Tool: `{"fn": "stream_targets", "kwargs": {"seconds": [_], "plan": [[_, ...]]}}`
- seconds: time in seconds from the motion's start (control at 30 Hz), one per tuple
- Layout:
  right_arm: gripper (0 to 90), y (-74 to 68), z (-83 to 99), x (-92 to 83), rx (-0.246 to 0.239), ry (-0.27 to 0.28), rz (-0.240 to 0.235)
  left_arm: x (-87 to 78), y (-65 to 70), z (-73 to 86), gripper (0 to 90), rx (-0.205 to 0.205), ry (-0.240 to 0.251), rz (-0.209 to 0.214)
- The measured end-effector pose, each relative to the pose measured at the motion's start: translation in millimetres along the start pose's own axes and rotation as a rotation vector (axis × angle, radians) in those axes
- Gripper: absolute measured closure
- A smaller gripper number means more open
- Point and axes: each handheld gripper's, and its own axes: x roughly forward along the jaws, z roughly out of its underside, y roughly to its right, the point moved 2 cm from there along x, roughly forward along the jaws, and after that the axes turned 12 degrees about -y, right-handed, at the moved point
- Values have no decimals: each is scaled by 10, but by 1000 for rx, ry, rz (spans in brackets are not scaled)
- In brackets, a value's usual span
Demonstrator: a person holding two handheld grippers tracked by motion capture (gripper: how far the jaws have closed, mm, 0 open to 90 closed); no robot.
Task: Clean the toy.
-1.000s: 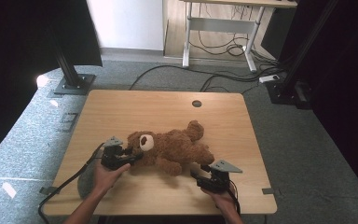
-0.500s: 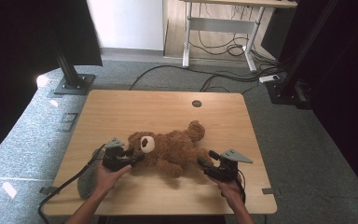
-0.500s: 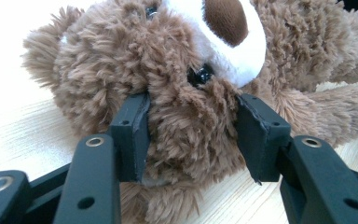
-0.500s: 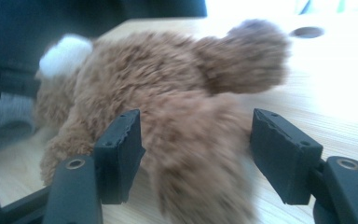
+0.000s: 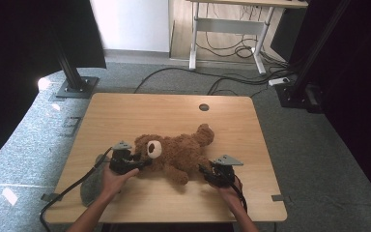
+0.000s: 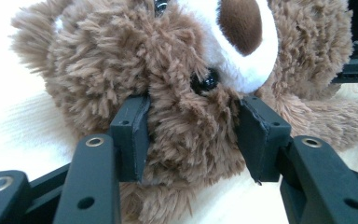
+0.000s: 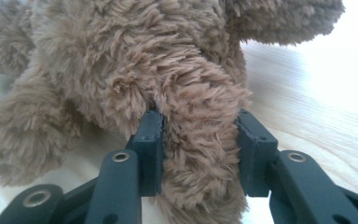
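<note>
A brown plush teddy bear (image 5: 178,150) lies on its back on the wooden table (image 5: 149,111), head to the left. My left gripper (image 5: 142,162) is shut on the bear's head, and in the left gripper view (image 6: 193,135) the pads press into the fur below the white muzzle (image 6: 242,42). My right gripper (image 5: 202,169) sits at the bear's lower right. Its jaws have just been closing. In the right gripper view (image 7: 198,140) they squeeze a furry leg (image 7: 200,121) between them.
A round cable hole (image 5: 203,107) is in the table's far side. Black stand bases (image 5: 75,87) (image 5: 299,94) sit on the grey carpet at the far corners. Another desk frame (image 5: 227,29) and floor cables (image 5: 232,79) lie beyond.
The right gripper has shifted a little along the bear's lower side, and its jaws have closed onto the leg. The left gripper and the bear's head stay where they were.
</note>
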Motion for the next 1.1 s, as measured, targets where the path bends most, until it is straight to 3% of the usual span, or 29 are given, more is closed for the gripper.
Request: {"fn": "stream_targets", "kwargs": {"seconds": [0.03, 0.17, 0.63, 0.87, 1.1], "plan": [[589, 39, -16, 14, 12, 7, 30, 24, 3, -32, 471, 2, -4, -1], [585, 120, -33, 29, 35, 16, 52, 112, -7, -162, 470, 0, -8, 8], [556, 360, -116, 103, 85, 52, 80, 260, -88, -421, 469, -11, 8, 24], [501, 397, -97, 20, 102, 105, 67, 141, -109, -409, 449, -17, 27, 32], [473, 420, -84, -116, 113, 161, 61, -68, -132, -318, 431, 0, 49, 1]]}}
